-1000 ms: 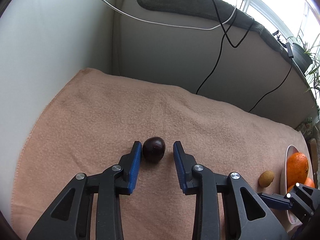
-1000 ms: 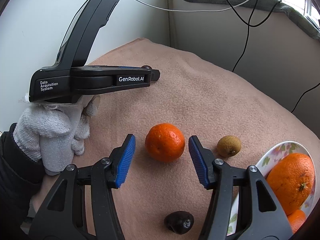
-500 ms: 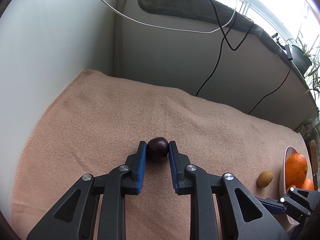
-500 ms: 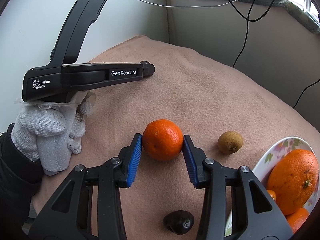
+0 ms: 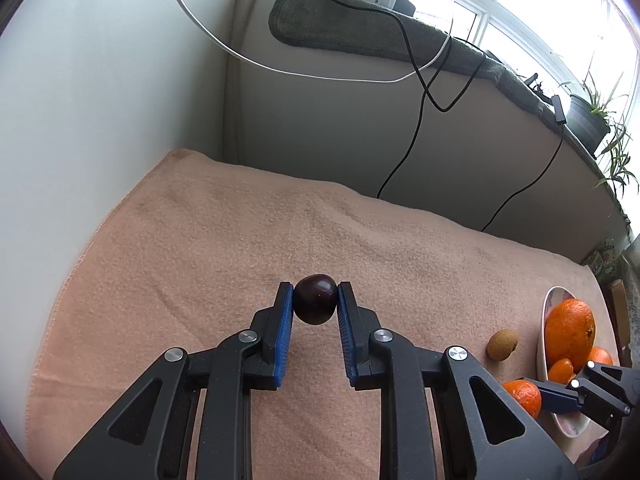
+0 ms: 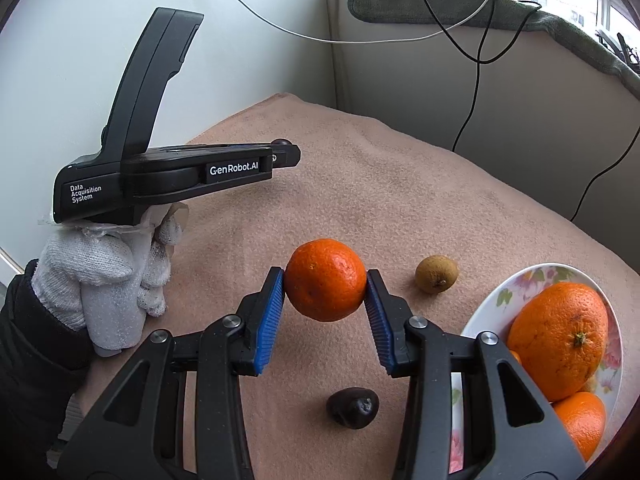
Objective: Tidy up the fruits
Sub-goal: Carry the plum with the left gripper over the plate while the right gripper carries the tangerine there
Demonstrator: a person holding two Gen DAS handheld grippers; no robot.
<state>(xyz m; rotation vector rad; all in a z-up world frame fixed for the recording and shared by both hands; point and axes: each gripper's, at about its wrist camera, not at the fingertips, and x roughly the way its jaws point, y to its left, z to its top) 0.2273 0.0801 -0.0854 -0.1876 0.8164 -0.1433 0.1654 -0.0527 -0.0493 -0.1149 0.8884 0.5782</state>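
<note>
A dark plum (image 5: 315, 299) is pinched between the blue pads of my left gripper (image 5: 315, 301), which is shut on it just above the peach cloth (image 5: 208, 248). My right gripper (image 6: 325, 286) is shut on a mandarin (image 6: 325, 279), also slightly off the cloth. A kiwi (image 6: 436, 274) lies to the right of the mandarin, and a second dark fruit (image 6: 353, 407) lies below it between the right gripper's arms. A flowered bowl (image 6: 516, 276) at the right holds a large orange (image 6: 558, 340) and smaller ones. The right wrist view shows the left gripper (image 6: 286, 152) from the side, held by a white-gloved hand (image 6: 100, 276).
White and grey walls close off the cloth at the left and back. Black and white cables (image 5: 416, 128) hang down the back wall from a sill covered by a dark towel (image 5: 360, 36). Potted plants (image 5: 588, 120) stand at the far right of the sill.
Both grippers closed from open: the left onto the dark plum, the right onto the mandarin. Since then both have risen a little with their fruit.
</note>
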